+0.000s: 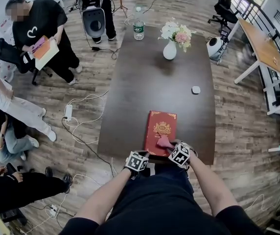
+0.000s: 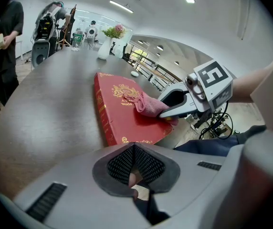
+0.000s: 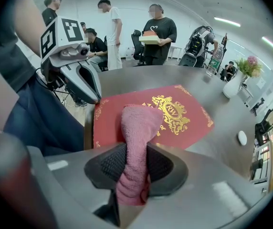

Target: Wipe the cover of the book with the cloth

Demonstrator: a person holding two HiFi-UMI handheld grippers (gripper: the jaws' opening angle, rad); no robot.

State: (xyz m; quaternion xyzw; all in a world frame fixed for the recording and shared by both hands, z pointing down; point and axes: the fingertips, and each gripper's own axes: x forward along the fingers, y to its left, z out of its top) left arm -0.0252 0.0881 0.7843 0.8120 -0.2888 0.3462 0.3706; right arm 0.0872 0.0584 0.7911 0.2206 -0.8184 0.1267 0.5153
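Observation:
A red book (image 1: 159, 125) with gold print lies flat at the near edge of the dark table (image 1: 145, 87). My right gripper (image 1: 171, 146) is shut on a pink cloth (image 1: 163, 142), whose free end rests on the cover's near half. In the right gripper view the cloth (image 3: 139, 128) runs out from between the jaws onto the book (image 3: 179, 111). My left gripper (image 1: 143, 154) sits just off the book's near left corner, jaws shut and empty. The left gripper view shows the book (image 2: 122, 111), the cloth (image 2: 147, 104) and the right gripper (image 2: 169, 112) on the cover.
A white vase of flowers (image 1: 170, 48) and a water bottle (image 1: 138, 27) stand at the table's far end. A small white object (image 1: 196, 89) lies to the right. People (image 1: 39, 28) and floor cables (image 1: 76, 116) are off to the left.

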